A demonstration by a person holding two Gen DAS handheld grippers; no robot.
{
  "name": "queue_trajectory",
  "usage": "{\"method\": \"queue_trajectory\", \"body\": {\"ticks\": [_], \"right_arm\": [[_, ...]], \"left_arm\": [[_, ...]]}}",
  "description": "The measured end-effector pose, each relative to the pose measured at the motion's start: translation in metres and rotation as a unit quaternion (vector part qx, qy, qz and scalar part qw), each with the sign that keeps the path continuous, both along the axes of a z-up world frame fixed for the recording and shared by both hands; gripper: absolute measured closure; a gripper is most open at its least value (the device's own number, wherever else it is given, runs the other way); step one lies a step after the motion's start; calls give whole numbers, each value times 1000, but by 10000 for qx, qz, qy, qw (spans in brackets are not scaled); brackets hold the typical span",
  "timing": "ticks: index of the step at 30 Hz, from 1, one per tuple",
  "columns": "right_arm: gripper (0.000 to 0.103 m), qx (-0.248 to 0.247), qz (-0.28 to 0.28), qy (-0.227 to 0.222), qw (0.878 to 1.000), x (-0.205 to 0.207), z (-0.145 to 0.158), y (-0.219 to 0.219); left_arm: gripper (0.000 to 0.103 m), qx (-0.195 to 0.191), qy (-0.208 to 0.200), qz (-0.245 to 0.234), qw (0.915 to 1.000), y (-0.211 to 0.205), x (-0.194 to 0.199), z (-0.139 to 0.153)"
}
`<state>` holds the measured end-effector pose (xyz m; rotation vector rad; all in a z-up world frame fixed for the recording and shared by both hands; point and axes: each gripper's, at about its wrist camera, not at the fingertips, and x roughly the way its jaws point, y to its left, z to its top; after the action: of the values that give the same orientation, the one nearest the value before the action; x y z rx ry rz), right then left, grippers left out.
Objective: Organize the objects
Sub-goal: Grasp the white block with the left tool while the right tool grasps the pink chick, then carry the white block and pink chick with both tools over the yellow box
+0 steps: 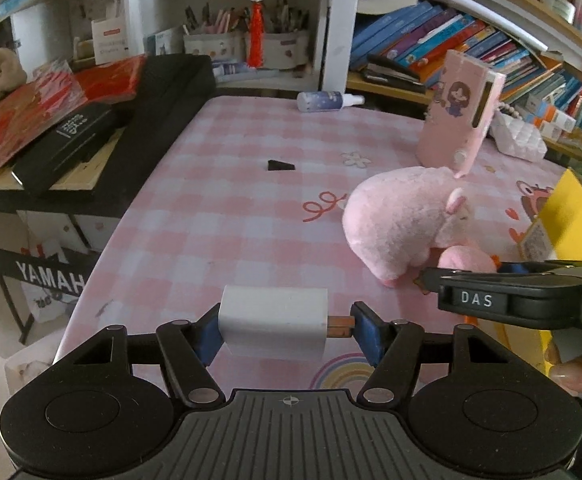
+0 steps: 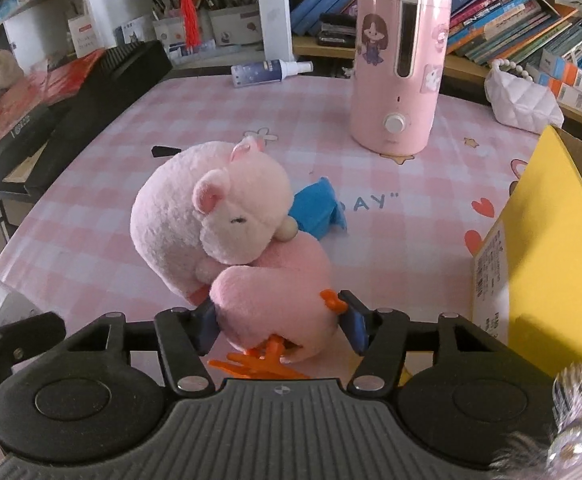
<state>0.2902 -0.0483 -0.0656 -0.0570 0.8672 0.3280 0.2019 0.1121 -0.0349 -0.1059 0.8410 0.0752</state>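
My left gripper [image 1: 283,326] is shut on a white charger plug [image 1: 273,322], one pad on its body and the other on its metal prongs, just above the pink checked tablecloth [image 1: 219,216]. My right gripper [image 2: 279,322] is shut on the pink plush toy [image 2: 211,216], pinching its rounded lower part with orange feet [image 2: 267,360]. The plush also shows in the left wrist view [image 1: 403,220], with my right gripper [image 1: 427,280] at its near side. A blue cloth piece [image 2: 315,208] lies behind the plush.
A pink humidifier [image 2: 397,68] stands at the back right. A yellow box [image 2: 547,240] stands at the right edge. A spray bottle [image 2: 267,72] lies at the far edge. A small black piece [image 1: 281,165] lies mid-table. A black keyboard case [image 1: 159,120] borders the left.
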Motion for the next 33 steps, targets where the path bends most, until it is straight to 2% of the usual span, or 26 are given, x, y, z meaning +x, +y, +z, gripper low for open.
{"method": "queue_trajectory", "body": {"ticks": [2, 9, 19, 33], "right_arm": [[51, 15, 35, 3, 10000, -3, 2, -3], [51, 58, 203, 102, 9997, -28, 13, -14], [51, -169, 556, -172, 9982, -72, 28, -14], [51, -132, 724, -384, 9966, -136, 46, -5]], "left_arm": [[37, -25, -58, -13, 10000, -1, -4, 4], [37, -109, -160, 1, 9998, -1, -16, 9], [37, -246, -250, -33, 9994, 1, -49, 15], [37, -332, -465, -251, 9981, 9, -108, 23]]}}
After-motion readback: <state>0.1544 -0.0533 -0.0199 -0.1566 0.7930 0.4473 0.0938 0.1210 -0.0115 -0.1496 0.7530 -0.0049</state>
